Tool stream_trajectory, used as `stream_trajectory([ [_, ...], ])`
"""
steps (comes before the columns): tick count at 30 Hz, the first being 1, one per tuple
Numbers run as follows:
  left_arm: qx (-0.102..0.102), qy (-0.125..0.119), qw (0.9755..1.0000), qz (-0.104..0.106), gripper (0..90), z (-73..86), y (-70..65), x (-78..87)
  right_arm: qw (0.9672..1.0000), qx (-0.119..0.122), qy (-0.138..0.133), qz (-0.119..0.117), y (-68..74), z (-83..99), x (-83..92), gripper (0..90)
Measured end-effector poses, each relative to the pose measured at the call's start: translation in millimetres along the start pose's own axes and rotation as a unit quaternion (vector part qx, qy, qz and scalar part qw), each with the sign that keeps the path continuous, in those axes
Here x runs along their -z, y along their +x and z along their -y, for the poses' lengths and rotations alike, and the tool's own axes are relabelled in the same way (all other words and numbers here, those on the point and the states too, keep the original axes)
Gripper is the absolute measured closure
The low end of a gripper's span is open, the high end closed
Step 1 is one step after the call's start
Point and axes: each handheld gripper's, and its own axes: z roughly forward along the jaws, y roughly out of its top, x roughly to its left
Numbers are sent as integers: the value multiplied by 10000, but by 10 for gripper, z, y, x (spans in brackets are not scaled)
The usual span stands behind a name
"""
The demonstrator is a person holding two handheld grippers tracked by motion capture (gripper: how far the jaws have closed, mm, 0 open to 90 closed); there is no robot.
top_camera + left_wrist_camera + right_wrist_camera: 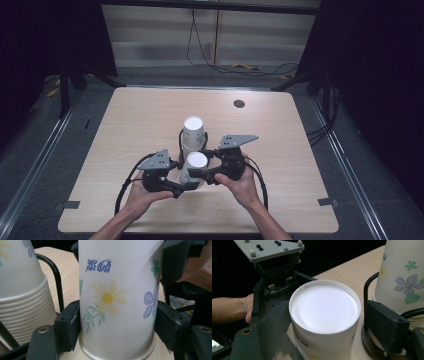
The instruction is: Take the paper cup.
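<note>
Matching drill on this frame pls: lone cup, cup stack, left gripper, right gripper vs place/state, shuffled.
1. single white flower-printed paper cup
2. stack of white flower-printed paper cups
3. left gripper
4. right gripper

A. in a black wire holder, behind the other cup
B. jaws pressed on the cup's wall near its rim
C. upside down on the light wooden table, between both grippers
D. jaws open around the cup's upturned base, gap on one side

Pairs: 1-C, 2-A, 3-B, 4-D

Two black grippers, left [186, 186] and right [206, 176], each topped by a grey three-cornered plate with screws, trailing black cables; bare forearms.
</note>
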Motion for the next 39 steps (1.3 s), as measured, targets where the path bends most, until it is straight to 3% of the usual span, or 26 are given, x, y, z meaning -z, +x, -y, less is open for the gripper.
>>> stream_trajectory([
  [8, 98, 57, 9999, 15, 292, 16, 28, 44, 10000, -11, -30, -6, -10, -6, 64, 205],
  [12, 53, 75, 9999, -101, 291, 2, 41, 84, 9999, -65, -88, -34, -24, -5, 93, 186],
  [18, 134, 121, 9997, -134, 292, 4, 82, 137, 9997, -56, -209, 84, -42, -22, 219, 189],
  [22, 60, 190, 9998, -41, 288, 8, 75, 125, 9997, -51, -206, 133, -58, -26, 262, 193],
  [31, 48, 521, 9986, -46, 286, 9, 81, 115, 9996, 31, 116, 243, -100, 6, 287, 189],
  [32, -59, 635, 9979, -95, 283, 3, 71, 106, 9995, -11, 259, 184, -121, 17, 275, 181],
  [33, -59, 635, 9979, -95, 282, 3, 71, 106, 9995, -11, 259, 184, -121, 17, 275, 181],
  [36, -97, 789, 9968, -72, 283, -19, 53, 98, 9982, 45, 586, 116, -117, 37, 229, 171],
  [39, -122, 897, 9959, -74, 286, -31, 50, 106, 9977, 80, 670, 50, -115, 38, 216, 177],
])
